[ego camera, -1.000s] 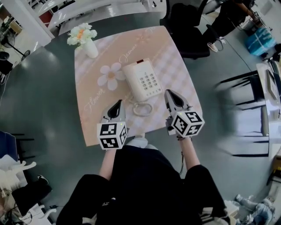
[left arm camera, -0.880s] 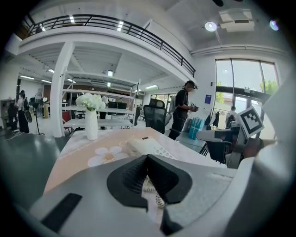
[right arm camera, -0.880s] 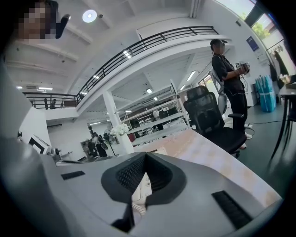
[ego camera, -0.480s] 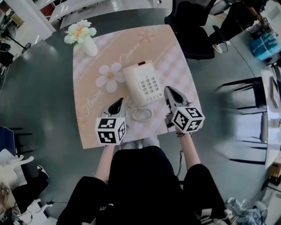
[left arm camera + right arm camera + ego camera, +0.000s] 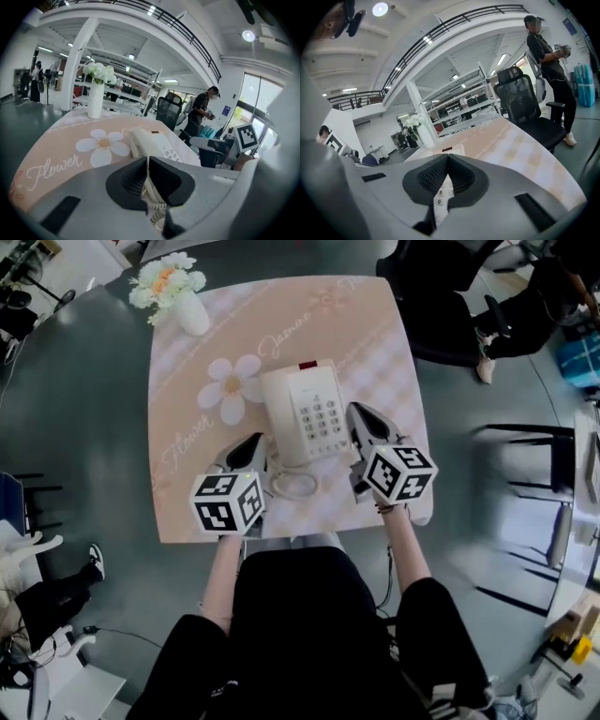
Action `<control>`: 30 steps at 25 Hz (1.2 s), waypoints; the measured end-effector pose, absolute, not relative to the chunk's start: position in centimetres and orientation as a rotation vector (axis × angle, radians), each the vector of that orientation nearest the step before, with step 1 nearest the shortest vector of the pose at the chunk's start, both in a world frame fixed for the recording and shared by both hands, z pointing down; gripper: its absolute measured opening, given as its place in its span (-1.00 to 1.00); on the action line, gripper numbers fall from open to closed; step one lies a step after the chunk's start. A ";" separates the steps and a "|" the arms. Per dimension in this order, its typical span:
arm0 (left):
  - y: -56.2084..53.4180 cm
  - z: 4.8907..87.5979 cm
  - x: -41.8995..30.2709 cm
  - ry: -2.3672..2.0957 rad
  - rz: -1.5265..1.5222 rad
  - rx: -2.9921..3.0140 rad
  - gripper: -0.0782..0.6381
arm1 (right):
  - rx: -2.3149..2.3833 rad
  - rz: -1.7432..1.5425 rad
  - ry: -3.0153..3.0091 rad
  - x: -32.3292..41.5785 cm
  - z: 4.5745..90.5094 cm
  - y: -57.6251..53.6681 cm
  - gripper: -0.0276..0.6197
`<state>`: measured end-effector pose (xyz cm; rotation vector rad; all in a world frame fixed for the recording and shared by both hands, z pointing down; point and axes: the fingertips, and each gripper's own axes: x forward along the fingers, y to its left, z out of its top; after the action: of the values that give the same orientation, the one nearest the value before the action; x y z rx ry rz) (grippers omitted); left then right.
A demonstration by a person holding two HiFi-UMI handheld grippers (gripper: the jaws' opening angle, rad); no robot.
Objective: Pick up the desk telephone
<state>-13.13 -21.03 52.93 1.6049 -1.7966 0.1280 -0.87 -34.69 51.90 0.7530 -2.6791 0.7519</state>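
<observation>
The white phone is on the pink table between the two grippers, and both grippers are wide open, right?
Not quite: both are shut. The left gripper view shows the left gripper with its jaws together, and the right gripper view shows the same for the right gripper. The white phone does sit on the pink table between them.

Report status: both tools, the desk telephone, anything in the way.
Left tool and right tool shut, empty, flanking the desk telephone. Telephone flat on tablecloth. Coiled cord loops beside left tool.
</observation>
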 end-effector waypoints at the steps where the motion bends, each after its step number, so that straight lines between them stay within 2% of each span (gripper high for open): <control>1: -21.2 53.1 -13.2 -1.803 0.116 1.592 -0.78 | 0.746 0.753 -2.674 -1.1 52.2 -35.0 -0.94; 10: -23.2 53.8 -14.1 -1.803 -0.019 1.521 -0.46 | 0.688 0.833 -2.643 -3.2 54.8 -37.3 -0.91; 13: -23.5 54.4 -14.4 -1.823 -0.036 1.483 -0.34 | 0.691 0.880 -2.616 -3.5 55.7 -37.8 -0.72; 16: -24.1 54.7 -14.3 -1.818 -0.081 1.471 -0.22 | 0.686 0.919 -2.608 -4.1 55.9 -38.4 -0.61; 20: -24.9 55.2 -14.1 -1.776 -0.167 1.438 -0.02 | 0.666 1.024 -2.553 -5.0 57.0 -38.7 -0.31; 23: -25.3 55.9 -14.0 -1.763 -0.193 1.400 0.12 | 0.648 1.040 -2.542 -5.7 57.1 -38.9 -0.25; 30: -26.3 57.6 -12.9 -1.671 -0.201 1.365 0.17 | 0.573 1.168 -2.452 -6.3 58.6 -38.4 -0.24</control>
<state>-12.86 -26.30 57.65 1.3655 -1.6711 -0.2010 -6.32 -38.41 58.56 0.5729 -2.4515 1.1680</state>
